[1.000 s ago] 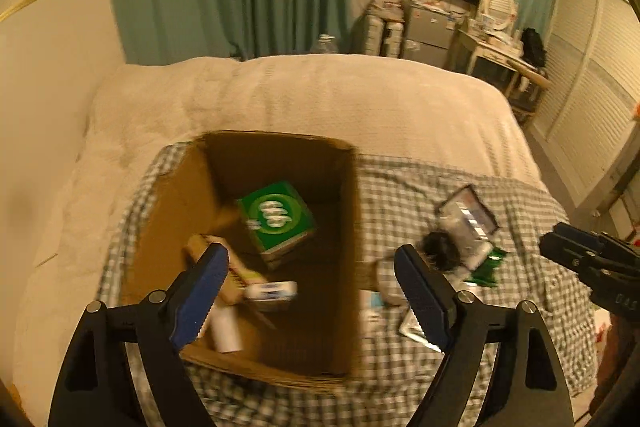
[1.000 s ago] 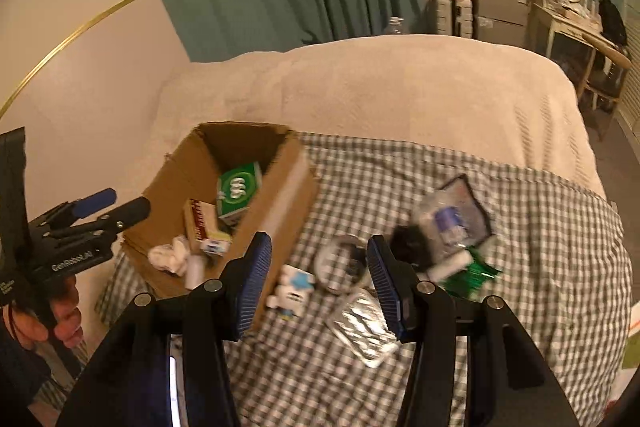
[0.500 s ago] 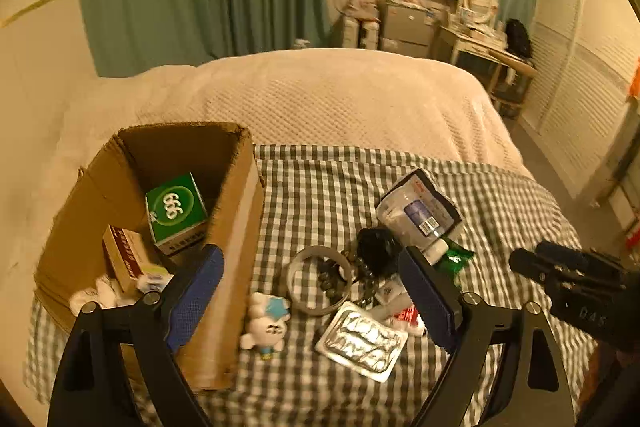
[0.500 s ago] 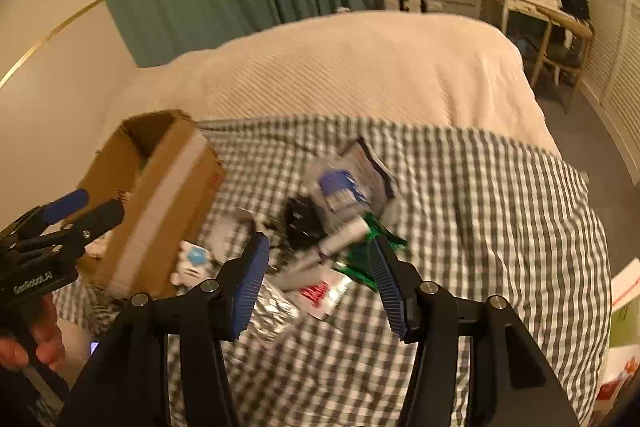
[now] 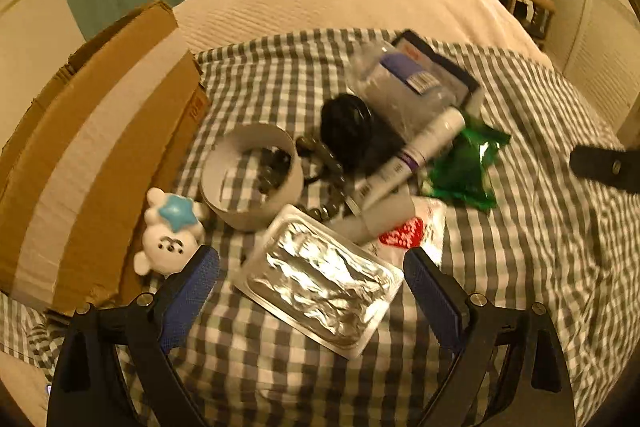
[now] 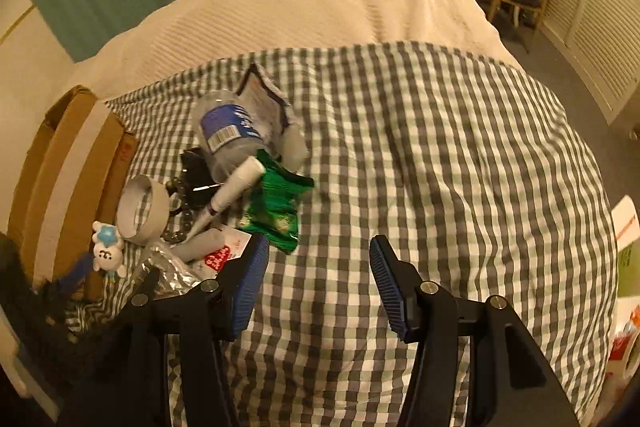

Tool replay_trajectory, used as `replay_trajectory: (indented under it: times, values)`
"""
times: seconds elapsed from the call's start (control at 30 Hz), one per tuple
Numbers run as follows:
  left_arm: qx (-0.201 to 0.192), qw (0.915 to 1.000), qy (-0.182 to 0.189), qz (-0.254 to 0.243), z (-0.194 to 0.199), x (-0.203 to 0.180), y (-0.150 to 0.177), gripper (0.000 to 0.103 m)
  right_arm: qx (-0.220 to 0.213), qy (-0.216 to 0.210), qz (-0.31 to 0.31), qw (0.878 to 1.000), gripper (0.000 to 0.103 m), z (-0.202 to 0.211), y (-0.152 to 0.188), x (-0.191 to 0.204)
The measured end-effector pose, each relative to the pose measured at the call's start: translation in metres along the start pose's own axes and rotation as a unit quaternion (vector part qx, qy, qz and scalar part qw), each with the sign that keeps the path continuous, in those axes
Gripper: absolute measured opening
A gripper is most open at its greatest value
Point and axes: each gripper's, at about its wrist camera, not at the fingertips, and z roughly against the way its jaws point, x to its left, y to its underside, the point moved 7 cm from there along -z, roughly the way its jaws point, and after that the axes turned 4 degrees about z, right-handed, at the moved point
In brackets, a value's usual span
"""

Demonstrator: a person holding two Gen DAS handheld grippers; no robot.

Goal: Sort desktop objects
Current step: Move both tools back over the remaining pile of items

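Cardboard box (image 5: 92, 147) sits at the left edge of the checked cloth (image 5: 540, 247), with a white bear toy (image 5: 168, 239) touching its side and a tape ring (image 5: 252, 179) just right of that. Left gripper (image 5: 308, 279) hangs wide open and empty over a foil blister pack (image 5: 320, 291); a white tube (image 5: 416, 155) and green packet (image 5: 464, 167) lie further right. Right gripper (image 6: 316, 271) gapes empty over bare cloth.

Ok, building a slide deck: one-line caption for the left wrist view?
Open left gripper poised over a silver foil blister pack amid clutter on a checked cloth, brown cardboard box alongside.
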Motion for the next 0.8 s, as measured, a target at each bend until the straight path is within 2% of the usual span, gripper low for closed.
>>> replay_trajectory:
  times: [0.1,0.3,0.53,0.8]
  values:
    - [0.002,1.0000,0.000,-0.009,0.004,0.000,0.004,0.096,0.001,0.003,0.007,1.000,0.052,0.003,0.002,0.000]
    - [0.015,0.9997,0.011,0.017,0.022,0.014,0.008,0.096,0.003,-0.006,0.012,1.000,0.052,0.018,0.014,0.005]
    - [0.011,0.9992,0.026,0.027,0.039,0.008,0.001,0.096,-0.009,-0.011,0.037,0.999,0.052,0.050,0.028,0.013]
    - [0.025,0.9972,0.039,0.058,0.041,0.010,0.001,0.096,-0.015,-0.012,0.038,0.999,0.052,0.065,0.040,0.004]
